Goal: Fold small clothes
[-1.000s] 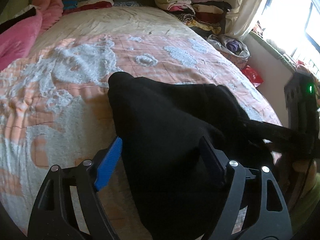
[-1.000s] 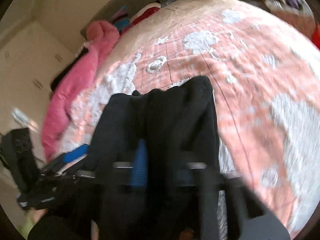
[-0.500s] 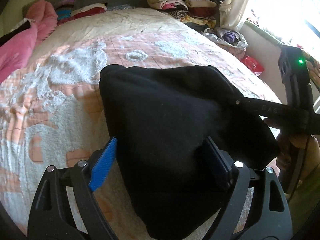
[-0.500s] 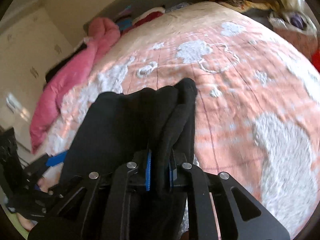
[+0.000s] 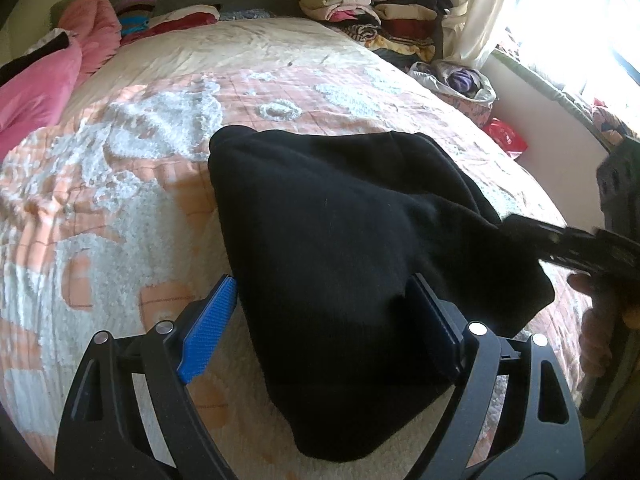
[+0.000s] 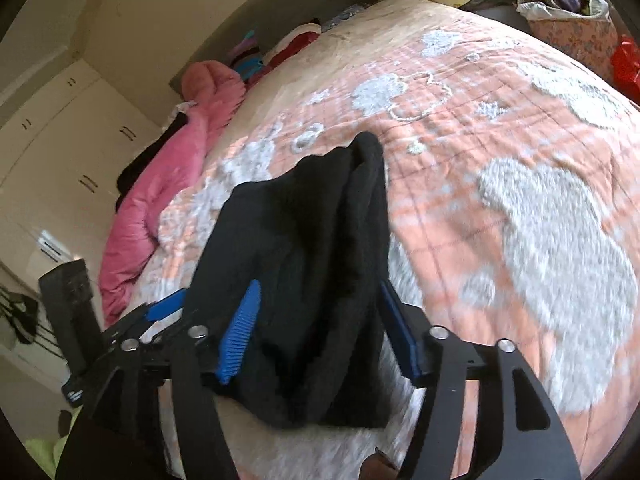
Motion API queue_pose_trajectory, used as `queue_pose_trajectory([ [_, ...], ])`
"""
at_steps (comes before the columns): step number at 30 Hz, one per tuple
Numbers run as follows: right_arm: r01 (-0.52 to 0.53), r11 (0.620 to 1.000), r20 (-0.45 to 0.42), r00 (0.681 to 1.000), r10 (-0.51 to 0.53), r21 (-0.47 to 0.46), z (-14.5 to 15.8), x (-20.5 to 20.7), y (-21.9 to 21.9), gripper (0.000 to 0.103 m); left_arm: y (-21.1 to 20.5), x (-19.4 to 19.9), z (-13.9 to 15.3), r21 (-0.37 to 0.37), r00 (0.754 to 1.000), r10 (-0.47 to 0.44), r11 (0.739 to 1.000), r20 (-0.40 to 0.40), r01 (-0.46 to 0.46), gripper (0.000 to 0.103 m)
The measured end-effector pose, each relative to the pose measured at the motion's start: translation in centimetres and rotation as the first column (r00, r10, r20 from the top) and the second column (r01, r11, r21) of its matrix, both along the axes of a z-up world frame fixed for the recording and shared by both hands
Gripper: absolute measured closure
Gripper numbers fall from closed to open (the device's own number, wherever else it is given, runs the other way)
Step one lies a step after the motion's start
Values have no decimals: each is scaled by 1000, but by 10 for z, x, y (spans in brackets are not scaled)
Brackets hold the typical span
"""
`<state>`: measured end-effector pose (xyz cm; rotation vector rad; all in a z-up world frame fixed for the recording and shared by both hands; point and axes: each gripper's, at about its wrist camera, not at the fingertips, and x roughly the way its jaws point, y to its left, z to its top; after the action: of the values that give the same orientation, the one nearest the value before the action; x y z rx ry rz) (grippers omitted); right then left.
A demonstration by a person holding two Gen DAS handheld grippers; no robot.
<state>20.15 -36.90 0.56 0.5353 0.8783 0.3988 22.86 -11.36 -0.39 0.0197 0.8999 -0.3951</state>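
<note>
the black garment (image 5: 344, 240) lies bunched on the peach bedspread (image 5: 132, 184). the left gripper (image 5: 320, 320) and the right gripper (image 6: 320, 320) both stand wide open around it, gripping nothing.

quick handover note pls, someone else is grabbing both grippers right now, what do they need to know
Left gripper: jaws open, straddling the near end of the black garment without pinching it.
Right gripper: jaws open, cloth bunched between them but not clamped.
Garment: lies on the bedspread in a folded, layered bundle, thick edges visible from the right wrist view.
Done: at least one fold appears made and the piece set down.
Left: probably check whether it needs another fold or smoothing, then back both grippers off. A stack of folded clothes sits past the far end of the bed.
</note>
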Motion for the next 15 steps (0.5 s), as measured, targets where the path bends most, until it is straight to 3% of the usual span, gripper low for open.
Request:
queue_pose_trajectory([
  [4, -16, 1000, -2, 1000, 16, -10, 3, -12, 5, 26, 3, -6, 2, -14, 1000, 5, 1000, 1, -5, 24],
  [13, -14, 999, -28, 999, 15, 33, -3, -19, 9, 25, 13, -19, 8, -44, 1000, 15, 999, 1, -15, 23],
  [15, -8, 1000, -20, 1000, 9, 24, -2, -18, 11, 34, 12, -18, 6, -41, 1000, 10, 999, -9, -10, 23],
])
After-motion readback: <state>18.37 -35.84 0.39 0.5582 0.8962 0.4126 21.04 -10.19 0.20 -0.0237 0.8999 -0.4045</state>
